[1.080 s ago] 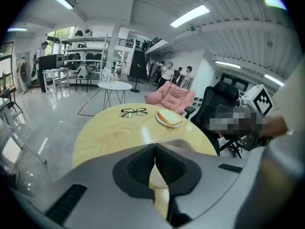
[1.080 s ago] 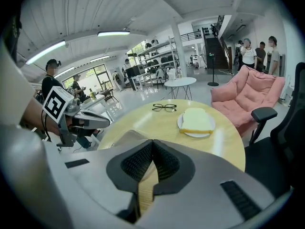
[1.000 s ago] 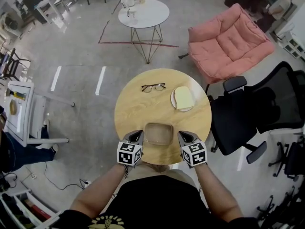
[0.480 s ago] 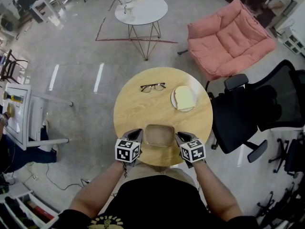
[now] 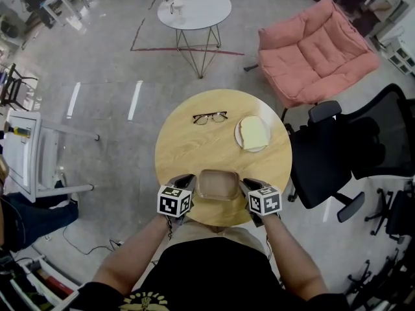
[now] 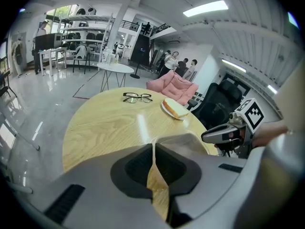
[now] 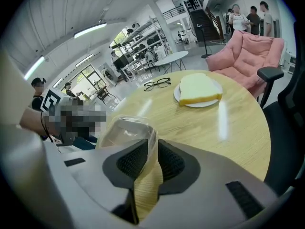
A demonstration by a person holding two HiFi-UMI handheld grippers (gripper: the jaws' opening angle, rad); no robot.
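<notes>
- Both grippers have edged inward along the near rim of the table since a second ago, and the right one has turned, so its view now shows much more of the clear container.
- Left gripper (image 6: 153, 152): its jaws are clenched on the thin left edge of the clear plastic container (image 5: 217, 184), which runs as a fine line between the pads.
- Right gripper (image 7: 151, 152): its jaws are clamped on the container's right wall, and the transparent plastic rises just ahead of them, tilted toward the left.
- Judging from this, the two-sided grip is made. The container holds nothing and has not left its place at the table's near edge. Whether its base is off the wood I cannot tell.
- It sits squarely between the two grippers, touching both, on the round wooden table (image 5: 194, 154).
- Farther out, well apart from the jaws, lie a pair of glasses (image 5: 209, 117) and a slice of bread (image 5: 254, 132) on a white plate (image 5: 238, 139).
- Beyond the table stand a black office chair (image 5: 337, 154) and a pink sofa (image 5: 318, 50).
</notes>
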